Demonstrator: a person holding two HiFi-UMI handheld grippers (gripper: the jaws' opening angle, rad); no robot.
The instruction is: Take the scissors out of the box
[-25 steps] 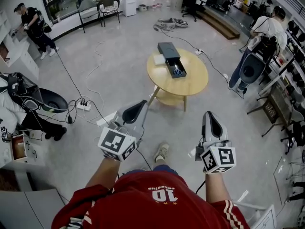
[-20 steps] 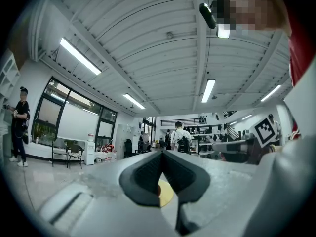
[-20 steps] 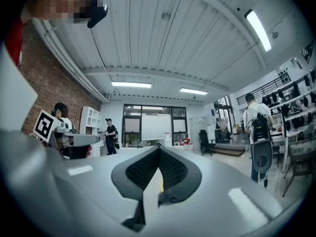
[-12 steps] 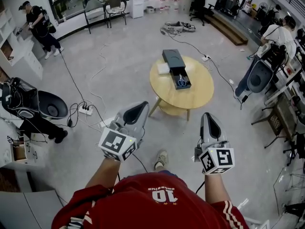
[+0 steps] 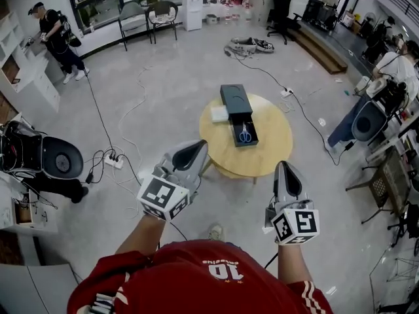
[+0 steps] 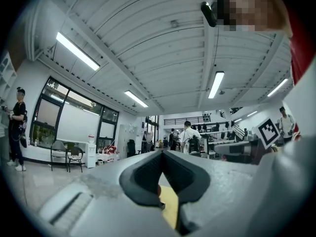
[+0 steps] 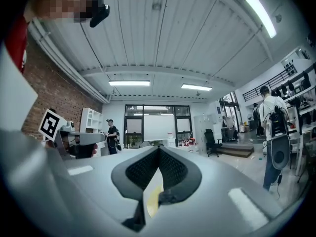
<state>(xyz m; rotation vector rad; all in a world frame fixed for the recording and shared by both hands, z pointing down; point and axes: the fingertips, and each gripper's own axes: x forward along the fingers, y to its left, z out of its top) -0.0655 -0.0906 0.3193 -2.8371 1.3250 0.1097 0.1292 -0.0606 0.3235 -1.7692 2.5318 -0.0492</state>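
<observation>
Approach step, nothing grasped yet. The blue-handled scissors [image 5: 245, 135] lay inside the open near part of the long black box [image 5: 234, 98]. That box sat on the round pale wooden worktop [image 5: 275, 139] at centre frame, above both grippers in the head view. A small flat white block [image 5: 219, 114] lay just beside the box on its left.

The left gripper [image 5: 196, 149] sat lower centre-left with its jaws together and nothing between them. The right gripper [image 5: 287, 171] sat lower centre-right, its jaws likewise pressed together and empty. Both pointed roughly toward the worktop but were well apart from the box.

To do this well, the gap probably needed closing first. The picking gripper's jaws should then be spread before coming over the box, not right above the scissors. The scissors lay low between the box walls, so a descent from above seemed safest, jaws lined up with the box's long sides to miss the rim. A grip near the handles or the pivot looked best. Which way the blades pointed was too small to tell.

The box looked light and might slide or lift along with the scissors. The other gripper could steady its closed far part. A straight lift until clear of the walls would likely avoid snagging.
</observation>
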